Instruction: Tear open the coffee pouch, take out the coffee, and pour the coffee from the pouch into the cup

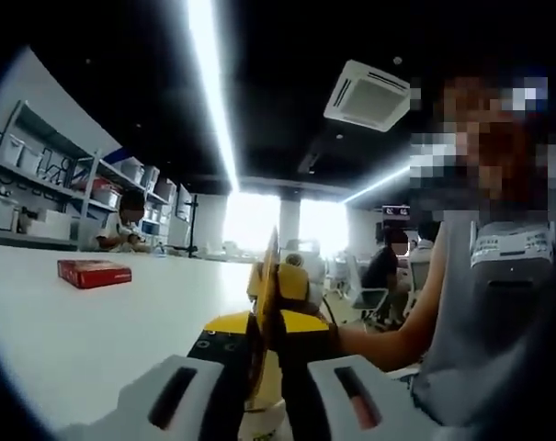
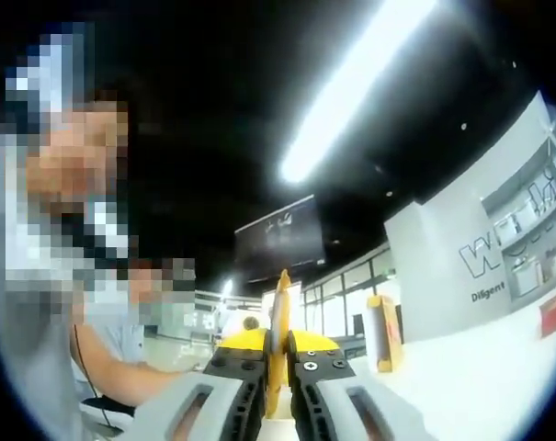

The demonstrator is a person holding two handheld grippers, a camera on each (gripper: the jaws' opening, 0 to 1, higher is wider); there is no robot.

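Note:
The coffee pouch is a thin yellow sachet seen edge-on, standing upright between the jaws. My left gripper is shut on its lower part, the yellow-and-black jaw tips pressed against both faces. In the right gripper view the same pouch rises as a narrow yellow strip, and my right gripper is shut on it too. Both grippers hold the pouch in the air above the white table. Something pale shows low between the left jaws; I cannot tell what it is.
A red box lies on the table at the left. A yellow carton stands on the table's right side. A person in a grey shirt is close on the right. Shelves line the far wall.

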